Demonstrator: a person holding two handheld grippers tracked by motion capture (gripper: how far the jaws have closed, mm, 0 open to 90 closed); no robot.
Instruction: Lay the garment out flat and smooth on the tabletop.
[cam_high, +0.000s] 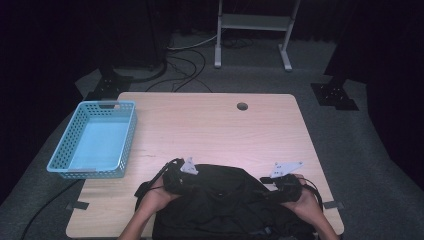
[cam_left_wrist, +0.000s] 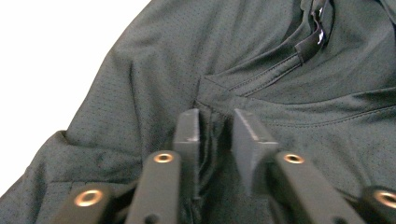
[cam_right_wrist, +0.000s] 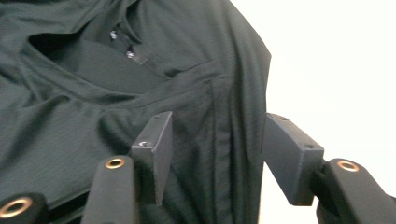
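Black shirt (cam_high: 225, 200): lies crumpled at tabletop (cam_high: 210, 125) near edge. Left gripper (cam_left_wrist: 215, 128) jaws pinch a fabric fold; right gripper (cam_right_wrist: 215, 140) jaws stand apart astride a seam, unclamped. Risk: lifting one-sided lets the loose shoulder slip, bunching the cloth.

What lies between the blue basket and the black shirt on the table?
Bare wooden tabletop: in the high view nothing lies between the blue basket and the black shirt.
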